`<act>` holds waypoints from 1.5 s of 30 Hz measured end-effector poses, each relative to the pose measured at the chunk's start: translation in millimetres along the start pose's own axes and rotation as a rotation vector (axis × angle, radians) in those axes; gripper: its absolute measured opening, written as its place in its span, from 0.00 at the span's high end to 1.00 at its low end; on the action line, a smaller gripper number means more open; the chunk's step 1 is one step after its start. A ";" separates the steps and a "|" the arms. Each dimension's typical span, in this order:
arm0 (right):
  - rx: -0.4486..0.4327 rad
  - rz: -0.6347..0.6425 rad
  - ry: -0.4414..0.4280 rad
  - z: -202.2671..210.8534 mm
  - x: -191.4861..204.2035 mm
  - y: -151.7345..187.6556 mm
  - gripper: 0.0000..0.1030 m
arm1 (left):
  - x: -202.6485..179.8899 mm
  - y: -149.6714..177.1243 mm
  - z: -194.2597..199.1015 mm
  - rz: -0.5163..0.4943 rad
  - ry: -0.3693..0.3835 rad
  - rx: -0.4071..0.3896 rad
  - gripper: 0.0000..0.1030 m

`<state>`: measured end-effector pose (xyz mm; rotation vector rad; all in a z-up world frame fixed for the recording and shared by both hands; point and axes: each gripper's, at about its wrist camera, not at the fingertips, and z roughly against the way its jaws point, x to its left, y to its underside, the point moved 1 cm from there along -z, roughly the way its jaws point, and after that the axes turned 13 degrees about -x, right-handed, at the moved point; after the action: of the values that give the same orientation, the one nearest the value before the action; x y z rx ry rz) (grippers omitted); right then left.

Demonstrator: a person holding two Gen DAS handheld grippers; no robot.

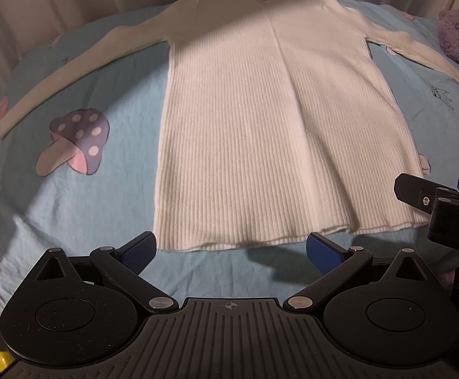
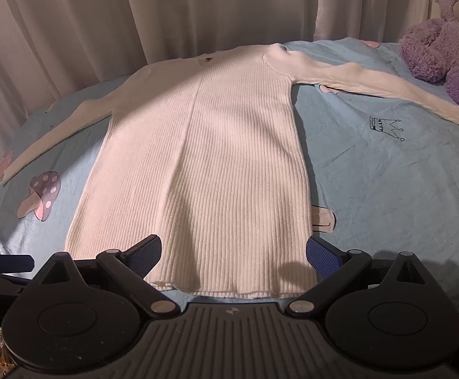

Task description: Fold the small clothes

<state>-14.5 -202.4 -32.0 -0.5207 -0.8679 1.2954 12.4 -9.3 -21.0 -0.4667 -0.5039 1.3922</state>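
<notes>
A white ribbed sweater (image 1: 261, 132) lies flat on a blue bedsheet (image 1: 81, 189), neck toward the curtain (image 2: 134, 15), both sleeves spread wide, hem nearest the cameras; nothing is folded yet; a crease runs down the body from neck to hem; the left gripper (image 1: 231, 251) hovers just short of the hem, blue pads wide apart and holding nothing; the right gripper (image 2: 233, 254) hangs over the hem's right half, its fingers equally spread and empty, and whether a pad touches the knit cannot be told; in the left view the right gripper (image 1: 434, 202) shows at the edge beside the hem's right corner; the step in hand looks like the first grasp; done well, each tool would pinch both layers of knit at a matching point so the fabric lifts evenly, and the sleeves would likely be brought across the body first, keeping edges parallel to the centre crease; the loose rib may stretch or sag if pulled from one corner only; a mushroom print (image 1: 74, 142) marks the sheet to the left, a crown print (image 2: 384, 128) to the right, and a purple teddy (image 2: 447, 38) sits just beside the right cuff, close enough to snag a swung sleeve
</notes>
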 end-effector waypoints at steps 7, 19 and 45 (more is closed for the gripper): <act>-0.414 -0.228 -0.060 0.8 -96.7 -39.7 0.05 | 14.5 -13.0 -9.0 0.169 0.099 -0.087 0.00; -0.530 -0.962 0.386 -64.9 -382.6 -72.2 0.65 | 15.9 -45.7 -54.0 0.313 0.091 -0.151 0.00; -0.335 -0.257 -0.334 -132.1 -108.3 -81.4 0.86 | -6.4 -161.1 -124.1 0.344 0.452 -0.325 0.03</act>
<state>136.0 -308.1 -76.3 -0.4406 -1.3982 1.0187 213.9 -37.1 -27.1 -1.1451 -0.2843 1.4741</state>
